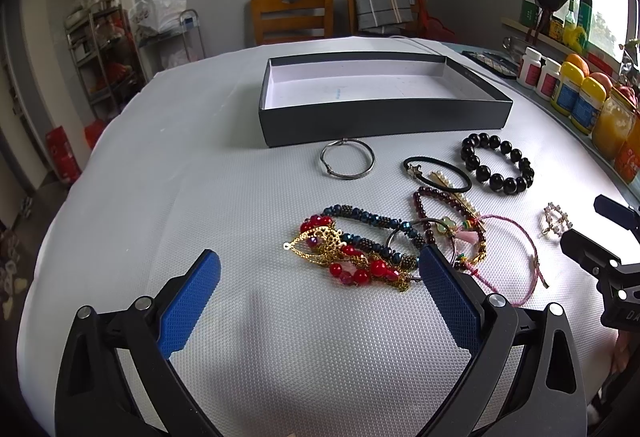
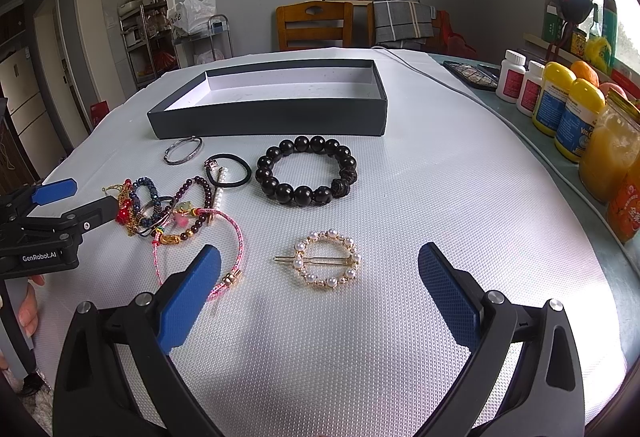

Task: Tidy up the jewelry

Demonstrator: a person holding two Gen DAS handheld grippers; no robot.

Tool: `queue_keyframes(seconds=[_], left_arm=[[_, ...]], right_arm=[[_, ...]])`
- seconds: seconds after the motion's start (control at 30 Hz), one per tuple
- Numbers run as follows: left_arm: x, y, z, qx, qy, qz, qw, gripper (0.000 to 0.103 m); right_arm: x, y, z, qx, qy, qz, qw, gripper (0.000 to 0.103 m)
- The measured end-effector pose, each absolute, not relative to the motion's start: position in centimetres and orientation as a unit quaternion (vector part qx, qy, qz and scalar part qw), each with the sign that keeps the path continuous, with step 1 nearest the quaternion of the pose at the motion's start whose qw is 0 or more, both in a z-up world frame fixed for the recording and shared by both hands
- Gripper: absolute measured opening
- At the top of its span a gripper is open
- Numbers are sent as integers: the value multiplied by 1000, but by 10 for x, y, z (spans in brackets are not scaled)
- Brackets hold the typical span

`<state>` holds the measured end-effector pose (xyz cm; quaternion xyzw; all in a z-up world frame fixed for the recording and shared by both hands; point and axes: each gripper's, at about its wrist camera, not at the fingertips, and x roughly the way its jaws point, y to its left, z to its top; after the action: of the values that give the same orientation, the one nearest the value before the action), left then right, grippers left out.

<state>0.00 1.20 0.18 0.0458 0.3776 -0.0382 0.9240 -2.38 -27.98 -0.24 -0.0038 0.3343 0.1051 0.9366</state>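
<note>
An empty dark box (image 1: 384, 117) (image 2: 272, 117) with a white floor stands at the back of the white mat. In front of it lie a silver bangle (image 1: 347, 159) (image 2: 183, 150), a black hair tie (image 1: 438, 173) (image 2: 230, 169), a black bead bracelet (image 1: 497, 163) (image 2: 306, 171), a pink cord bracelet (image 1: 516, 257) (image 2: 236, 249), a pearl ring clip (image 1: 556, 223) (image 2: 326, 259) and a tangle of red, blue and gold bracelets (image 1: 360, 249) (image 2: 136, 205). My left gripper (image 1: 320, 269) (image 2: 76, 197) is open and empty just before the tangle. My right gripper (image 2: 320, 265) (image 1: 584, 221) is open and empty, with the pearl clip between its fingers.
Bottles and jars (image 1: 580, 101) (image 2: 568, 113) line the table's right edge. A phone (image 2: 470, 73) and a white cable (image 2: 460, 89) lie at the back right. Chairs (image 1: 292, 17) stand behind the table.
</note>
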Motion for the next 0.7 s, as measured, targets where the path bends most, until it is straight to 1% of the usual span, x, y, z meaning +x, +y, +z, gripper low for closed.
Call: queue_keyframes(seconds=[0.17,0.33,0.43,0.63,0.7], left_arm=[[-3,15,5,42,367,-39,928,101],[-2,18,7,32,367,-52,928,101],[4,22,14,33,366,-58,928,101],[34,39,36,15,360,-69,930,101],[49,40,39,28,361,-61,930,101]], right_arm=[[-26,-281,3,-8,326,100,940,97],[-16,-280,4,-11,345,116,931,97],[-7,-284,15,2,347,130,929,97],[24,-295,42,-2,344,127,930,97],[40,-298,44,-1,349,124,929,97]])
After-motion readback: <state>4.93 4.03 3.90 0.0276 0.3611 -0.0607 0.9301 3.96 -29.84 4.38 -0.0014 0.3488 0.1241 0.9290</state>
